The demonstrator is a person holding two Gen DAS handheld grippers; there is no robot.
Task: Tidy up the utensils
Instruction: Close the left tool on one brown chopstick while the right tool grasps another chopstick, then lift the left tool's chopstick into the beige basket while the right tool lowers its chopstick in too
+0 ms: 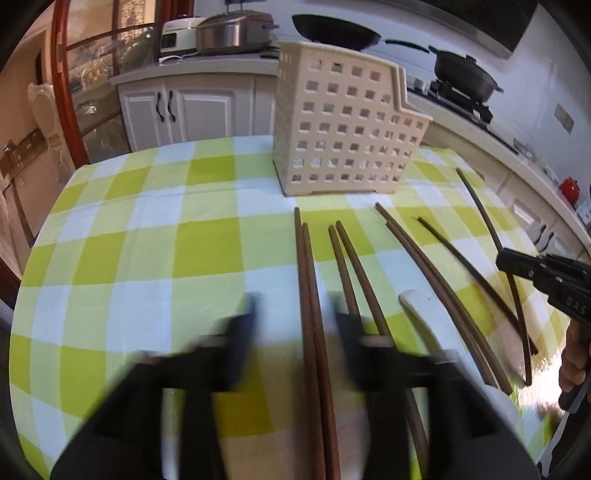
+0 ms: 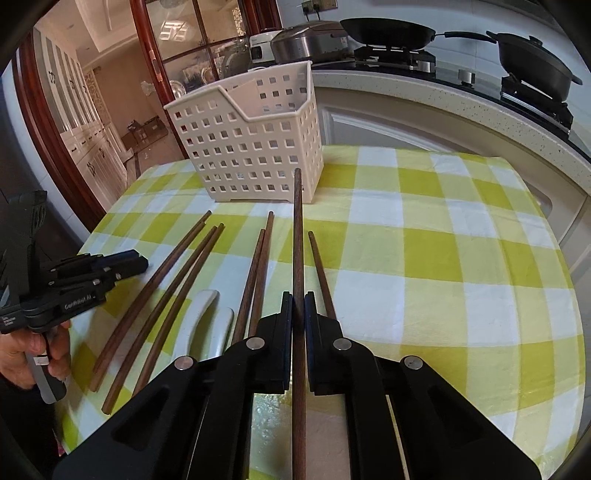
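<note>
My right gripper (image 2: 298, 299) is shut on one dark wooden chopstick (image 2: 298, 240), which is raised off the cloth and points at the cream perforated basket (image 2: 251, 147). In the left wrist view that gripper (image 1: 511, 263) comes in from the right, clamped on the chopstick (image 1: 480, 206). My left gripper (image 1: 297, 325) stands open, blurred, with a pair of brown chopsticks (image 1: 308, 280) lying between its fingers, untouched by the pads. The right wrist view shows it (image 2: 123, 264) at the left, held by a hand. Several more chopsticks (image 2: 173, 280) and two white spoons (image 2: 201, 314) lie on the checked tablecloth (image 2: 424, 258).
The basket (image 1: 343, 125) stands at the table's far edge. Behind it runs a kitchen counter (image 2: 461, 99) with a stove, a black wok (image 2: 388, 33), a lidded black pan (image 2: 532, 62) and a steel cooker (image 1: 232, 31). White cabinets (image 1: 184, 107) and a glass door stand to the left.
</note>
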